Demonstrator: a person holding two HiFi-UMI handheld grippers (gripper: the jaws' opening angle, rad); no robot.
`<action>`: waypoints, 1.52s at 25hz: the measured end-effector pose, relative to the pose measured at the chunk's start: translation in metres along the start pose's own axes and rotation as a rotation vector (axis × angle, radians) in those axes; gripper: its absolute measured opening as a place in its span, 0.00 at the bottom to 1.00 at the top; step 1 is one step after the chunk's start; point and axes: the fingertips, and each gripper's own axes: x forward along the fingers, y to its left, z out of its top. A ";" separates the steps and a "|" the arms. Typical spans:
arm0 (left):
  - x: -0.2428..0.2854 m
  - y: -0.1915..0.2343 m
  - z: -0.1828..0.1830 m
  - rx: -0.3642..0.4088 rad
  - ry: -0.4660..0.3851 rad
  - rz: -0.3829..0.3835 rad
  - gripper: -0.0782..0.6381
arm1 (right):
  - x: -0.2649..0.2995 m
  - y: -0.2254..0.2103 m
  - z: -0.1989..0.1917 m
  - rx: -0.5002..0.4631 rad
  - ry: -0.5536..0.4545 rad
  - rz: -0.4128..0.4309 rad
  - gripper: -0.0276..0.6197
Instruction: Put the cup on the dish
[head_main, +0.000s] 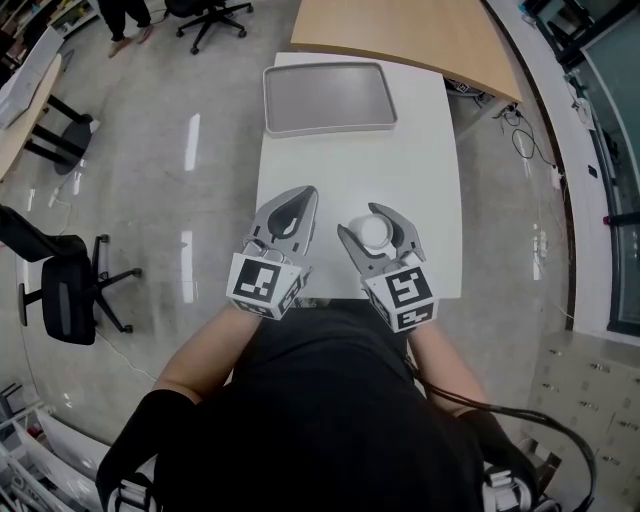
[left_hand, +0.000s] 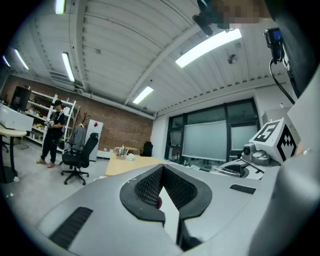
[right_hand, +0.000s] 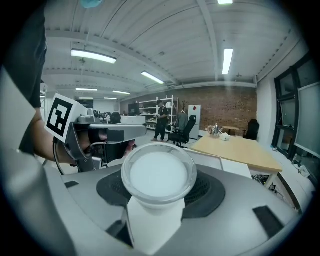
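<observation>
Cup (head_main: 373, 232) in right tool (head_main: 369, 226), table (head_main: 400, 160) edge — dish (head_main: 329, 97) far

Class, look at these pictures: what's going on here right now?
A person holds a gripper in each hand over a white table. The right gripper has its fingers closed around a white cup near the table's near edge. The left gripper is shut and empty beside it. The grey dish sits empty at the far end, so the cup is not yet on it.
</observation>
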 end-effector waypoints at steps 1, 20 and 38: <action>0.002 0.001 0.008 -0.003 -0.009 0.003 0.10 | -0.002 -0.002 0.008 -0.001 -0.008 0.002 0.43; 0.070 0.039 0.076 0.029 -0.028 0.087 0.10 | 0.019 -0.052 0.082 -0.028 -0.046 0.090 0.43; 0.136 0.079 0.050 0.011 0.044 0.124 0.10 | 0.084 -0.110 0.093 -0.025 -0.012 0.080 0.43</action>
